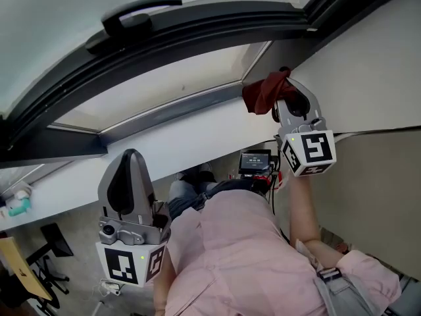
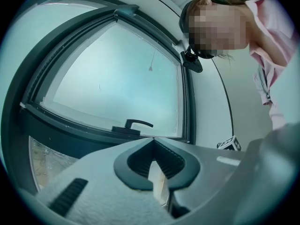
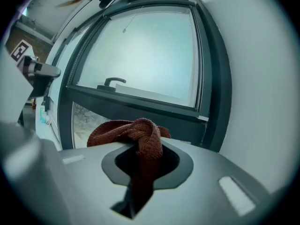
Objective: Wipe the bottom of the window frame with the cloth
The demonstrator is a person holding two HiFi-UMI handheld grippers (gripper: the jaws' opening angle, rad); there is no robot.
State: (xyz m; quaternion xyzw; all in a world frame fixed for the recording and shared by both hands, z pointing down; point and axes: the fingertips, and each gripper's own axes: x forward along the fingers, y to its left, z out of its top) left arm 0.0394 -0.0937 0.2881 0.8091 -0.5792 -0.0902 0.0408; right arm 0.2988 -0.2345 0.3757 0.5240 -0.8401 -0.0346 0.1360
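Right gripper (image 1: 289,92) clamped shut on red cloth (image 1: 262,92), up at 1 o'clock, by right end of window frame (image 1: 172,110) bottom rail. Left gripper (image 1: 131,158) low at 7 o'clock, jaws closed, empty.

A person wears a pale pink long-sleeved shirt (image 1: 243,255) and blue jeans (image 1: 191,193), with a grey, smooth-shelled gripper at each hand. Left of the shirt, the left gripper (image 1: 130,160) shows dark ribbed lining inside its jaws and a white cube (image 1: 129,263) printed with black square markers, a small green light glowing on one face. Above the shirt's right sleeve, the right gripper (image 1: 287,91) carries a matching cube (image 1: 309,151), and thin cables (image 1: 273,180) hang beneath it.
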